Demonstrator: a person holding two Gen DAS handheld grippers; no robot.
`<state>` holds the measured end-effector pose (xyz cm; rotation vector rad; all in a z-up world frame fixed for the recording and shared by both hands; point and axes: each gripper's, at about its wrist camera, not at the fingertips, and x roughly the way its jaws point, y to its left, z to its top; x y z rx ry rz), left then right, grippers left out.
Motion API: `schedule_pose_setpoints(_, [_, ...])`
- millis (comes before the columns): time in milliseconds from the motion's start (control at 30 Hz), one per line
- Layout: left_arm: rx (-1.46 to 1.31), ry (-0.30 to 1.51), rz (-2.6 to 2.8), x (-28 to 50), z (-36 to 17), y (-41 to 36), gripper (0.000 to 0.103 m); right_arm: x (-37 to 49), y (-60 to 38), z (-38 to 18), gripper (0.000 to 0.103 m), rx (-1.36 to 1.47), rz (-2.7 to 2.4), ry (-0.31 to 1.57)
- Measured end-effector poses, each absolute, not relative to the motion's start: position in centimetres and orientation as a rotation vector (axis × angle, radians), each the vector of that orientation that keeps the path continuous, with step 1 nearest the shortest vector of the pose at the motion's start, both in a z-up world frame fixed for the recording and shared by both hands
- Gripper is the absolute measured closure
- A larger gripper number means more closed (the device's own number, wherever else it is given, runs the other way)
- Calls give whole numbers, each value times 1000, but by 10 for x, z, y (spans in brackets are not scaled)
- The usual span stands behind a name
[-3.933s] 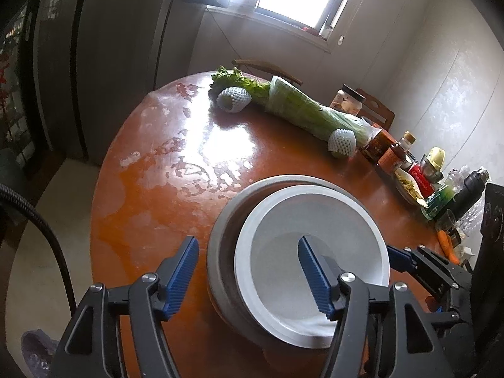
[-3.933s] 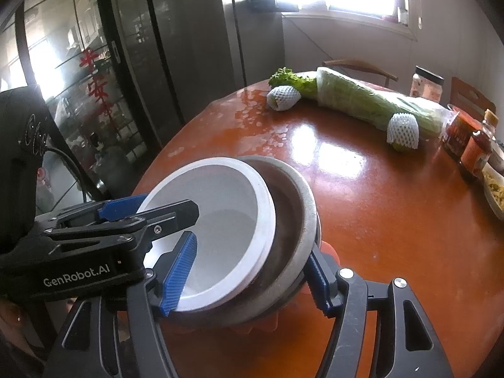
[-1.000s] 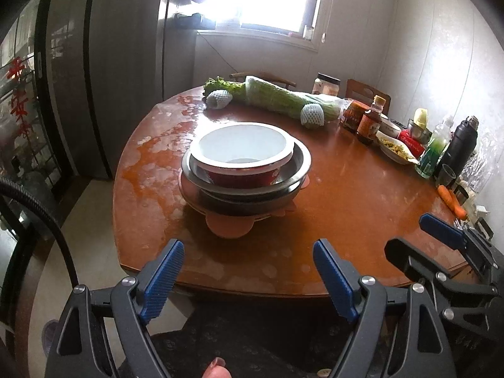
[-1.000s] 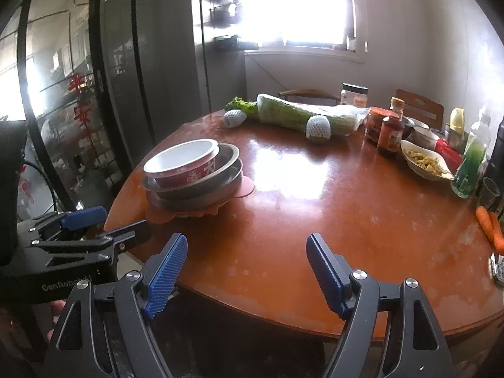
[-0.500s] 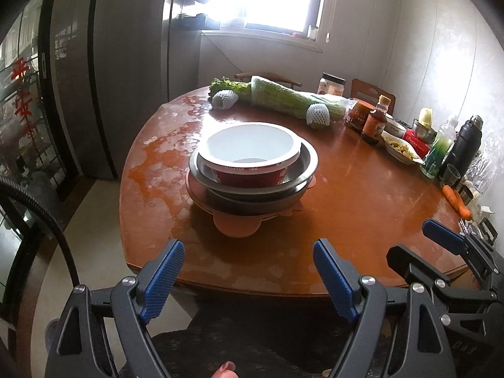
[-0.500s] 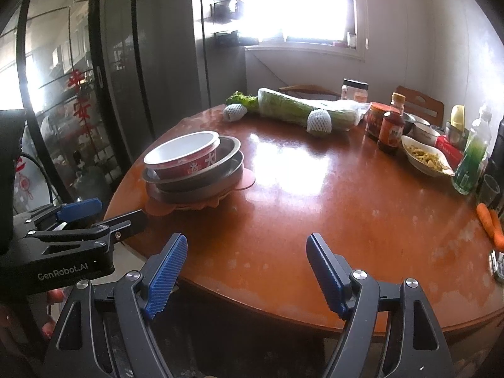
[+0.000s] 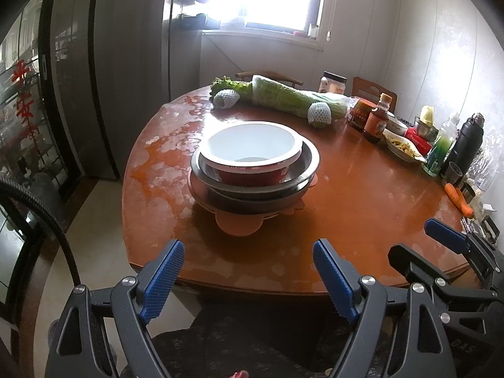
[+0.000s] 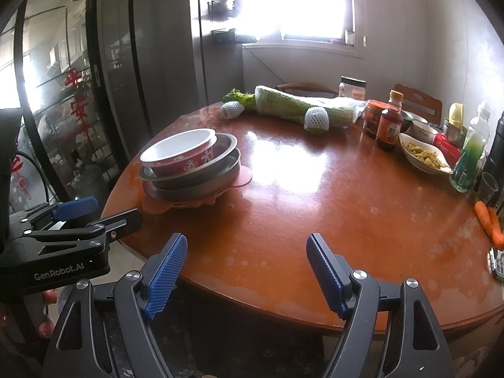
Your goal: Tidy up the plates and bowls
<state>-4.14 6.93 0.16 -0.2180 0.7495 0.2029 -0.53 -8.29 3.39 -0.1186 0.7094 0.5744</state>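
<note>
A red bowl with a white inside (image 7: pixel 252 154) (image 8: pixel 181 154) sits nested in a steel dish (image 7: pixel 307 157) (image 8: pixel 225 148), which rests in a wider steel pan (image 7: pixel 252 200) (image 8: pixel 204 182) on an orange mat (image 7: pixel 237 225) (image 8: pixel 242 176). The stack stands on the left part of the round brown table (image 7: pixel 362 201) (image 8: pixel 315 189). My left gripper (image 7: pixel 249 275) is open and empty, held off the table's near edge. My right gripper (image 8: pixel 247 272) is open and empty, over the near edge to the right of the stack.
Wrapped greens (image 7: pixel 293 96) (image 8: pixel 296 105) and two netted fruits lie at the far side. Sauce jars and bottles (image 8: pixel 389 123), a dish of food (image 8: pixel 423 156), a green bottle (image 8: pixel 471 154), a flask (image 7: pixel 466 145) and carrots (image 8: pixel 486 220) crowd the right edge. A dark fridge (image 8: pixel 151 63) stands left.
Both grippers let go of the nested dishes and drew back from the table. In the last second the left gripper moved slightly nearer the stack.
</note>
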Motion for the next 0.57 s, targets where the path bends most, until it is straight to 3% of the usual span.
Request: schedule_pose_setpoints(567, [-216, 738, 237, -42, 4, 83, 19, -2, -87, 35, 24, -115, 554, 707])
